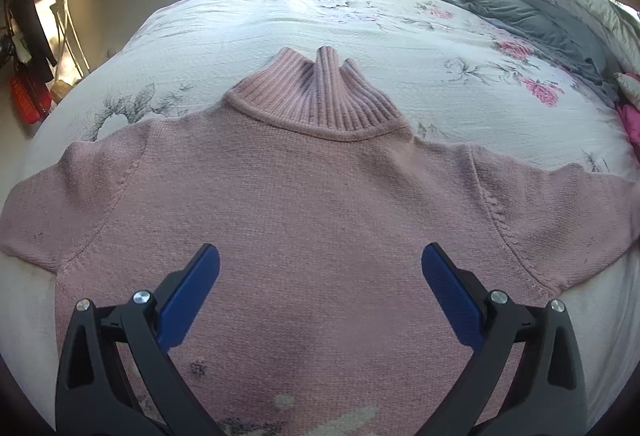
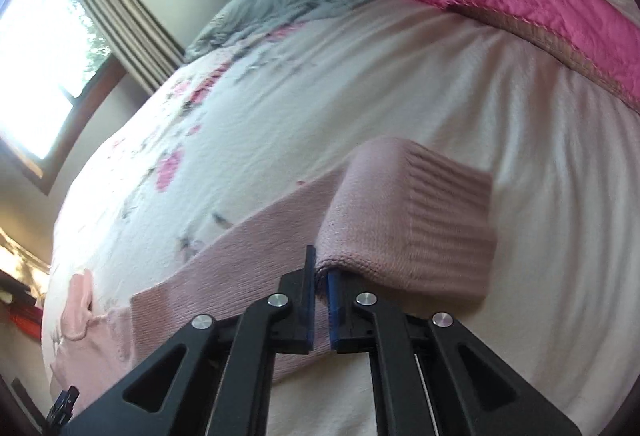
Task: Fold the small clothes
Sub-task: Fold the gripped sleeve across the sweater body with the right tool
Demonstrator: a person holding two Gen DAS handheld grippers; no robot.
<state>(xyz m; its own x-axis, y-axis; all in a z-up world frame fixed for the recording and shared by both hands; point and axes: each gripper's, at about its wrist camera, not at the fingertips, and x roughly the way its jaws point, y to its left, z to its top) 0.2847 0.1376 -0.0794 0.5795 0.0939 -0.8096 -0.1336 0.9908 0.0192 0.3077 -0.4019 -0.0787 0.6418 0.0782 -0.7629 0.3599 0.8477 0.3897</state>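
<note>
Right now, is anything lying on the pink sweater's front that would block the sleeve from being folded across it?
Nothing visible does. The sweater lies flat and bare; the open left gripper hovers above it. The right gripper pinches the sleeve.

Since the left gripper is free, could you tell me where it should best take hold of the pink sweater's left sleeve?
Probably at the sleeve's outer end, coming in from the left side of the sweater. The sleeve lies flat and spread outward on the bedspread, so its edge is exposed. The left gripper hovers open over the body; the right gripper is shut on the other sleeve.
</note>
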